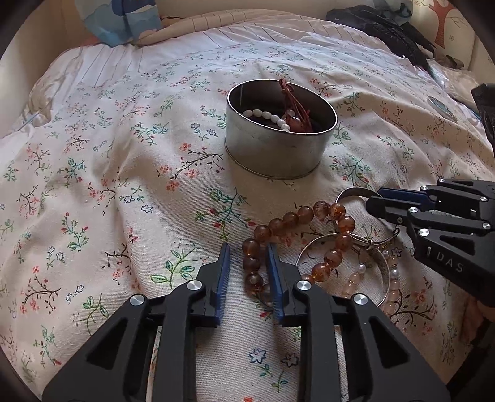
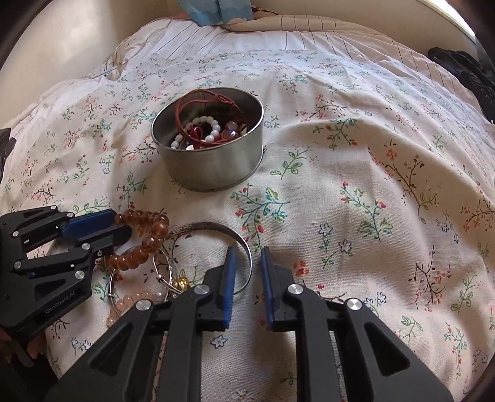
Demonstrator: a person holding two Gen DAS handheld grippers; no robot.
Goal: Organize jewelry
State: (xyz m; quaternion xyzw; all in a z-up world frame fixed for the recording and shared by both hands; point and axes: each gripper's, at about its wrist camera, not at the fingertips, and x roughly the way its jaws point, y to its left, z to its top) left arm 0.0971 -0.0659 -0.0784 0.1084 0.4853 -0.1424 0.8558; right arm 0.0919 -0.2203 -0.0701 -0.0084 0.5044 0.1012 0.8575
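A round metal tin [image 1: 278, 154] stands on the floral bedspread, holding a white bead bracelet and red cord jewelry; it also shows in the right wrist view [image 2: 213, 167]. An amber bead bracelet [image 1: 309, 216] lies in front of it, over silver bangles [image 1: 346, 194] and a pale pink bead strand [image 1: 393, 287]. My left gripper [image 1: 249, 250] is open, its jaws astride the amber bracelet's left side [image 2: 145, 244]. My right gripper [image 2: 246, 252] is open, its jaws astride the rim of a silver bangle [image 2: 244, 250].
The floral bedspread [image 2: 371, 201] covers the bed all around. A blue patterned pillow [image 1: 123, 18] lies at the far end. Dark clothing [image 1: 386, 31] sits at the far right. A small round lid-like object [image 1: 441, 106] lies to the right of the tin.
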